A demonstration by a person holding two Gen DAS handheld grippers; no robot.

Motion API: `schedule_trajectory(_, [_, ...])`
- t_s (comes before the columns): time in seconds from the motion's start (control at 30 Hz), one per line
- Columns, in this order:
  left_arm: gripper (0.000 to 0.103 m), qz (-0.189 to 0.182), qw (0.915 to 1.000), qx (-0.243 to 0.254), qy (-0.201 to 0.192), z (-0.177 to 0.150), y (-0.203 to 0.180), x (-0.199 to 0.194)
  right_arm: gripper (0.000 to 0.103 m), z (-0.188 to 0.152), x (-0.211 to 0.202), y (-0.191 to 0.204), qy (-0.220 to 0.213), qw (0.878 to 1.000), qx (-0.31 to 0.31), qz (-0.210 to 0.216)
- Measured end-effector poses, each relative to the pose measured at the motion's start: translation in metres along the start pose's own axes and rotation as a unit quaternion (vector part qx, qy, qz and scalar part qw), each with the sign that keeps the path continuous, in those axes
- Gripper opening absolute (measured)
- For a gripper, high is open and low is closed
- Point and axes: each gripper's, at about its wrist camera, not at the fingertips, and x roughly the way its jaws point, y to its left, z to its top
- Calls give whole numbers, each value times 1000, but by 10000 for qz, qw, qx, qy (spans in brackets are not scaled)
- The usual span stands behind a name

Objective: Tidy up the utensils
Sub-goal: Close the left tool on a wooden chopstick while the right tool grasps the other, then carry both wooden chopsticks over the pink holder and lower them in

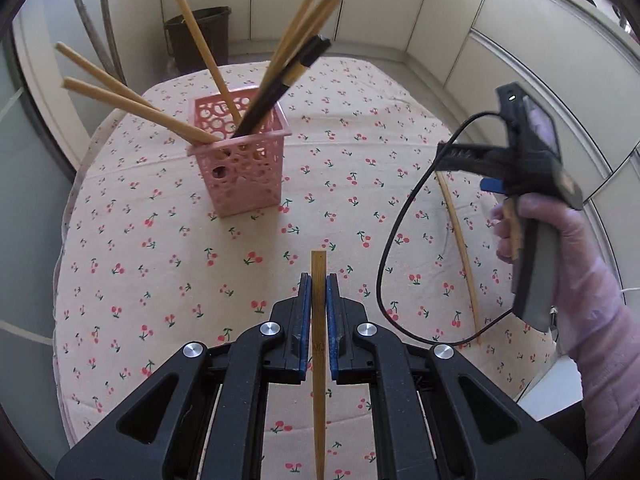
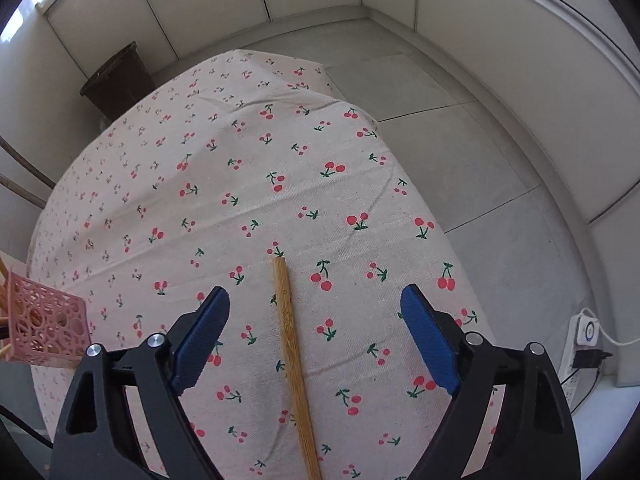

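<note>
My left gripper is shut on a bamboo chopstick, whose blunt end sticks out a little past the blue pads. Ahead of it stands a pink perforated basket holding several bamboo chopsticks and a dark pair. Another bamboo chopstick lies flat on the cherry-print tablecloth, between the spread jaws of my right gripper, which is open and does not touch it. The left wrist view shows that gripper in a gloved hand, over the lying chopstick.
A dark waste bin stands on the floor beyond the table's far edge. The table's right edge drops to grey floor tiles. A white power strip with a cable lies on the floor at the right. White cabinet panels surround the room.
</note>
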Motion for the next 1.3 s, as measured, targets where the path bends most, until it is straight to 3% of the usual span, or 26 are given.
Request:
schedule_trajectory(0.1, [7,-12,9998,-6,-178,1,2,-13,64,-1,14,4,134,9995,-167,-219])
schedule_trajectory(0.17, [7,-52,9996,-68,-283,3,4,-21,58,-2,17,11,-15,9983,-399,-423])
schedule_trajectory(0.23, [7,-68,9993,-95,-369,5,7,-26,48,-2,16,13,-56,9982,-471,-362])
schedule_trajectory(0.3, [7,-61,9990,-99,-439,7,6,-31,31,-2,14,14,-72,9983,-510,-289])
schedule_trajectory(0.47, [7,-113,9987,-55,-502,6,3,-39,8,-5,11,11,-46,9988,-461,-179])
schedule_trajectory(0.73, [7,-236,9970,42,-731,4,1,-55,8,-26,-16,17,-84,9985,-461,299])
schedule_trajectory(0.93, [7,-375,9945,0,-982,5,4,-76,8,-48,-94,29,-715,9910,-696,888])
schedule_trajectory(1.3, [7,-437,9870,-99,-1544,14,13,-120,8,-76,-216,30,-1823,9647,-1093,1557])
